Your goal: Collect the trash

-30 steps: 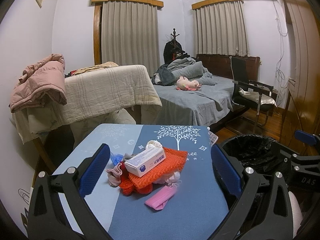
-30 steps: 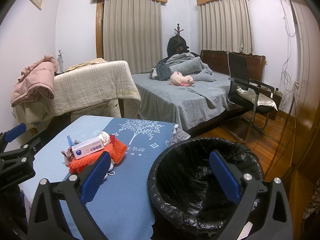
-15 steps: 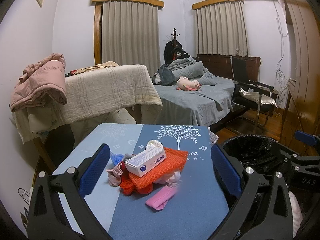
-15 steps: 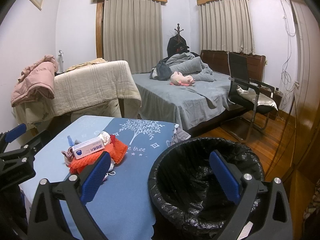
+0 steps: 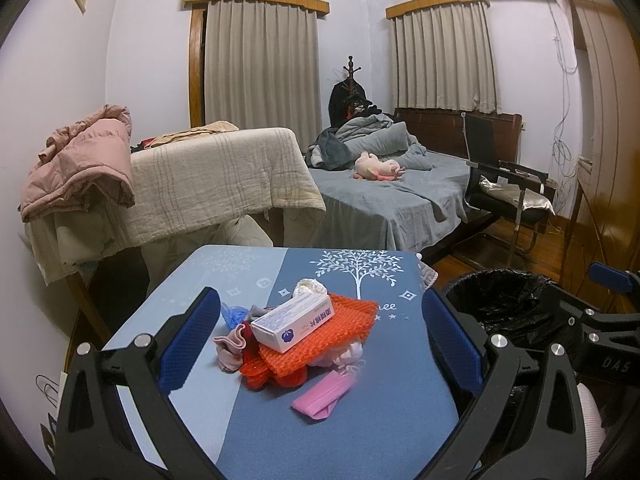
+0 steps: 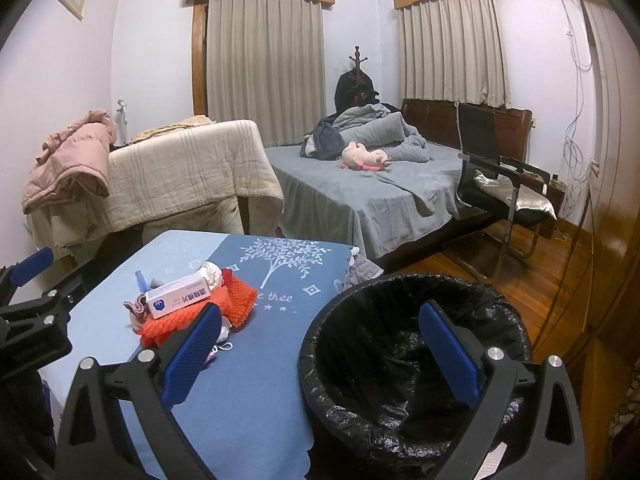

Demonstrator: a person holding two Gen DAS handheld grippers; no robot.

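Heaped on blue printed tablecloth (image 5: 384, 432): white cardboard box (image 5: 292, 322) atop orange mesh cloth (image 5: 320, 336), ahead of spread, empty left gripper (image 5: 320, 344). Right gripper (image 6: 320, 356) released, over black-lined bin (image 6: 416, 360).

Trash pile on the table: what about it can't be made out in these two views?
- Items under the orange mesh cloth: both views, covered by it and the white box.
- Pink mask: right wrist view, hidden behind the right tongs' finger.
- Box print: both views, too small to read.
- Trash bin bottom: right wrist view, black liner too dark; left wrist view, cut off by the left tongs' frame.
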